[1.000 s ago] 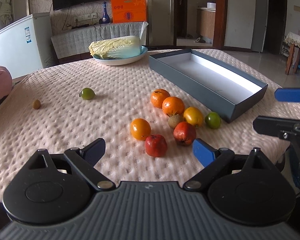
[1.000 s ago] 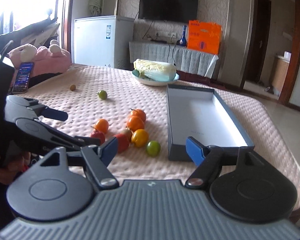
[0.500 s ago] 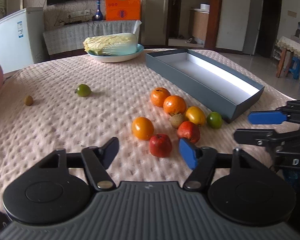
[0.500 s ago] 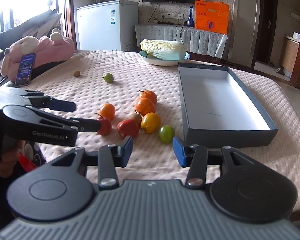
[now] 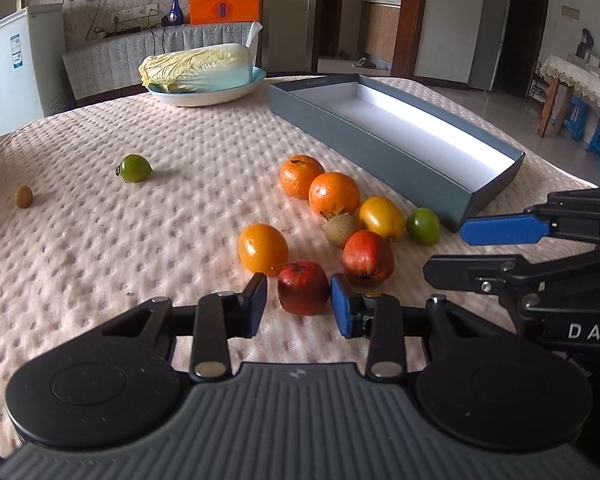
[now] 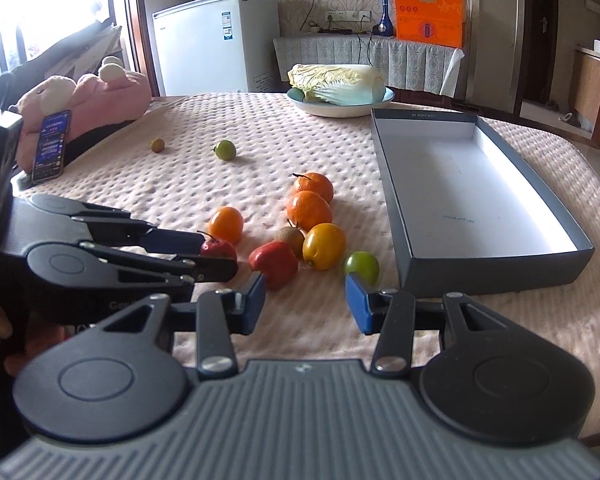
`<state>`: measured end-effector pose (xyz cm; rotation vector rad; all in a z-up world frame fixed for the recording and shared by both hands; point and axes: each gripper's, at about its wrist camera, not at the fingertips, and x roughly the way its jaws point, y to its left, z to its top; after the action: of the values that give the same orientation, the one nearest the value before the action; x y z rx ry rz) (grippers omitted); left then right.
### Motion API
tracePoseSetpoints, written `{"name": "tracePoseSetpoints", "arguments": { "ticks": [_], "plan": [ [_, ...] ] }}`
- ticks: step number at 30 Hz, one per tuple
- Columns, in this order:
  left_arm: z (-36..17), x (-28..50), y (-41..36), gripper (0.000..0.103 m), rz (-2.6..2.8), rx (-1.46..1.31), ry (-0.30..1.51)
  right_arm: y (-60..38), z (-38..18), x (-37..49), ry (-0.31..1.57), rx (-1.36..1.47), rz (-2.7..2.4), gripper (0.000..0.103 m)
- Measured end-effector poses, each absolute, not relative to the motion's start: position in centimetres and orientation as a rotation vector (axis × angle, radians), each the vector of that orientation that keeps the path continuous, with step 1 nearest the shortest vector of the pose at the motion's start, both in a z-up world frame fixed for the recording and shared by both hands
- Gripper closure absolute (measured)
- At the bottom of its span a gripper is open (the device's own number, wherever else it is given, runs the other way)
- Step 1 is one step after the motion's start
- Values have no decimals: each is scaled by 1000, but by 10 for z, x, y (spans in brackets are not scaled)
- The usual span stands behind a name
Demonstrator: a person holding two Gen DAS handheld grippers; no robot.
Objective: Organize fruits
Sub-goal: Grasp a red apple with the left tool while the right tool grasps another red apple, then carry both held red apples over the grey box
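**While the Box Waits, First Pick Lining Up**

With the small red apple (image 5: 302, 289) lying on the cloth nearest me, just short of the heap of fruit, my left gripper (image 5: 299, 304) has its jaws to either side of it; they have just been closing, gaps showing. Next, I judge, a gentle squeeze: smooth, round, apt to roll. My right gripper (image 6: 305, 303) stands apart, empty, near the glossy green fruit (image 6: 361, 266). Beyond lies the stiff grey box (image 5: 440, 184), nothing in it, on the nubbly pink tablecloth (image 5: 100, 248).

Desk cover (image 5: 100, 248): pale pink, dimpled; box (image 5: 364, 144): slate-grey outside, white inside; oranges (image 5: 334, 194): orange; apples (image 5: 303, 288): red; lime (image 5: 423, 226): green; cabbage (image 5: 196, 66): yellow-green and white; bowl (image 5: 204, 96): pale blue.
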<state>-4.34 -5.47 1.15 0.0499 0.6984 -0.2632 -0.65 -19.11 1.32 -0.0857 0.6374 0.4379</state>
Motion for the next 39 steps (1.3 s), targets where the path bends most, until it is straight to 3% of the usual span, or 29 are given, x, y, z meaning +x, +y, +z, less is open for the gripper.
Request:
{"name": "tracePoseSetpoints", "arguments": {
  "ticks": [3, 23, 26, 39],
  "plan": [
    [11, -42, -56, 69, -275, 51, 704, -190, 10, -5, 648, -80, 442, 55],
    [13, -50, -16, 69, -186, 40, 718, -144, -6, 13, 672, -129, 438, 55],
    [13, -51, -17, 69, -186, 45, 716, -141, -8, 17, 668, -136, 429, 66],
    [13, -49, -23, 69, -167, 53, 716, -156, 10, -2, 643, -133, 500, 66]
  ]
}}
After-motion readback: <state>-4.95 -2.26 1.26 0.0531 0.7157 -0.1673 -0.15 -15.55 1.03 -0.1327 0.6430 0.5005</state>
